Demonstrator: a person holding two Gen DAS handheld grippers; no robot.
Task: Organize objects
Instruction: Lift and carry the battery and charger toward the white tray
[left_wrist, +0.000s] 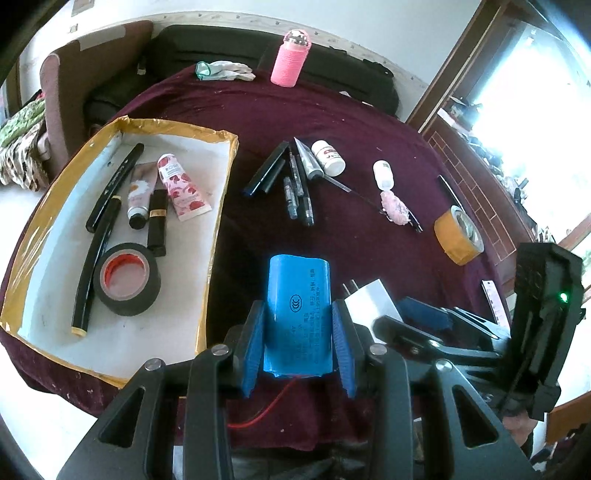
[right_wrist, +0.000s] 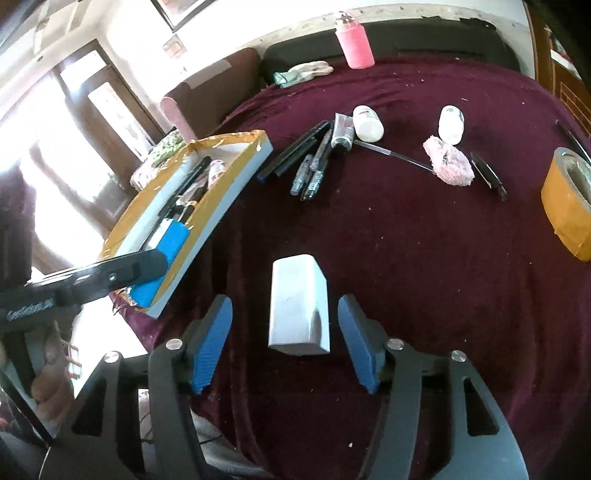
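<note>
My left gripper (left_wrist: 298, 306) is shut on a blue battery pack (left_wrist: 295, 280), which stands upright between the blue pads with a red wire trailing below it. It hangs over the maroon cloth, just right of the cardboard box (left_wrist: 221, 184). My right gripper (right_wrist: 284, 301) is open. A white charger block (right_wrist: 297, 306) lies on the cloth between its fingers, with a clear gap on each side. The same charger (left_wrist: 373, 299) shows right of the battery in the left wrist view.
The box holds a black tape roll (left_wrist: 125, 278), cream tubes (left_wrist: 181, 188), a lipstick and black sticks. On the cloth lie pens (left_wrist: 295, 184), two white bottles (left_wrist: 328, 157), a pink fluffy item (left_wrist: 397, 208), a yellow tape roll (left_wrist: 458, 236), a pink bottle (left_wrist: 290, 59) and gloves (left_wrist: 225, 70).
</note>
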